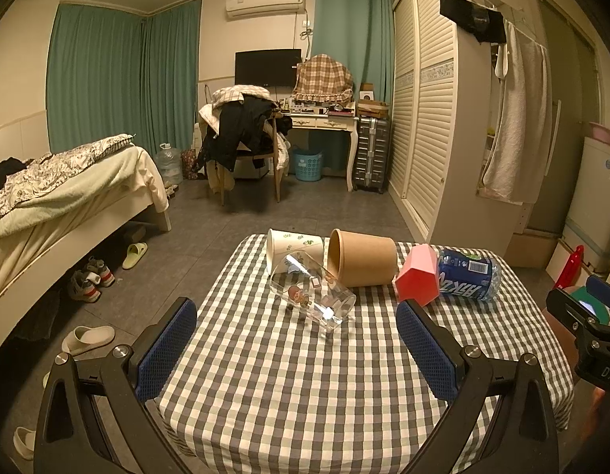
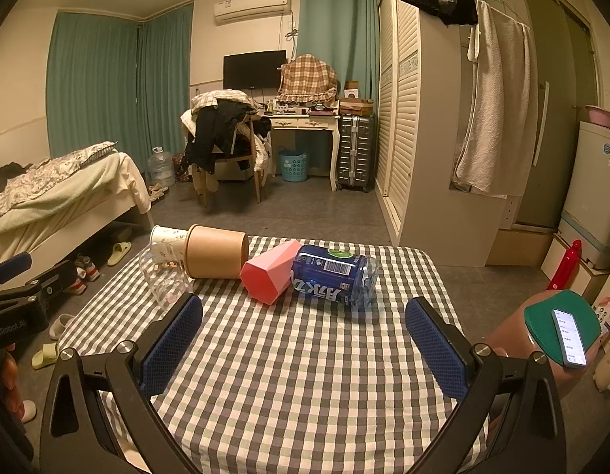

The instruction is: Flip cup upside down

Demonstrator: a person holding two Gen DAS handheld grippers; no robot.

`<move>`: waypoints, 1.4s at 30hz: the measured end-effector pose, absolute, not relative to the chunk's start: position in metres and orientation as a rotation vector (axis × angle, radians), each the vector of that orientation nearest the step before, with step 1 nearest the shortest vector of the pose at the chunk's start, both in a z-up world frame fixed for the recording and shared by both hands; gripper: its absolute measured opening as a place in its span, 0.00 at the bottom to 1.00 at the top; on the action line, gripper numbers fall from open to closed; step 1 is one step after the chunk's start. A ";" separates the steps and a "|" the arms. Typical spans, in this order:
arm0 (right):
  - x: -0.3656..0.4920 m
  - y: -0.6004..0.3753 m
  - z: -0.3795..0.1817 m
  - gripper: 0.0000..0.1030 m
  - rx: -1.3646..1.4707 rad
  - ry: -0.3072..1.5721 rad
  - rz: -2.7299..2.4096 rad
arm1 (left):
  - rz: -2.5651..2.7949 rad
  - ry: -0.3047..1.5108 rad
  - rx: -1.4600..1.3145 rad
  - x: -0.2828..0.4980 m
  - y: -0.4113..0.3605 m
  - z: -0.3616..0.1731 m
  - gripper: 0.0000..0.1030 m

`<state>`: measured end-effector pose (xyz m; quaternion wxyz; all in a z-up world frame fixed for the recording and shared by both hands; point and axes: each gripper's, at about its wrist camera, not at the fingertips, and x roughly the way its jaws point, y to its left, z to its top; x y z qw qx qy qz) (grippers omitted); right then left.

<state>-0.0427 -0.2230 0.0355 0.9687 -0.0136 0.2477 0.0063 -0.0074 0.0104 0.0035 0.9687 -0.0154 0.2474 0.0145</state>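
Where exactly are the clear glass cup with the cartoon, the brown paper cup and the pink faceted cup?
Clear glass cup with the cartoon (image 1: 311,296), left wrist view, its side.
Brown paper cup (image 1: 364,258), left wrist view, its side.
Pink faceted cup (image 2: 271,274), right wrist view, its side.

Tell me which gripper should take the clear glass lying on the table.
Left. The left gripper is open with the clear glass lying just ahead between its fingers; the right gripper faces the pink cup and blue bottle.

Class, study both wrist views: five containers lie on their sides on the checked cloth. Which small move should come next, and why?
Probably ease the left tool forward around the clear glass cup. That cup lies on its side nearest and almost centred between the open fingers, while the right tool, also open, faces the pink cup and blue bottle.
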 end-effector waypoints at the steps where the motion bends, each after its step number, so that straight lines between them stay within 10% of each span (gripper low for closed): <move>1: -0.043 -0.223 0.036 1.00 -0.027 0.501 0.013 | 0.029 0.500 -0.032 -0.007 0.010 0.003 1.00; 27: -0.023 -0.198 0.030 1.00 -0.050 0.530 0.087 | 0.061 0.518 -0.037 0.001 0.048 -0.011 1.00; 42: 0.127 -0.073 -0.052 1.00 -0.142 0.718 0.392 | 0.197 0.623 -0.113 0.046 0.152 -0.058 1.00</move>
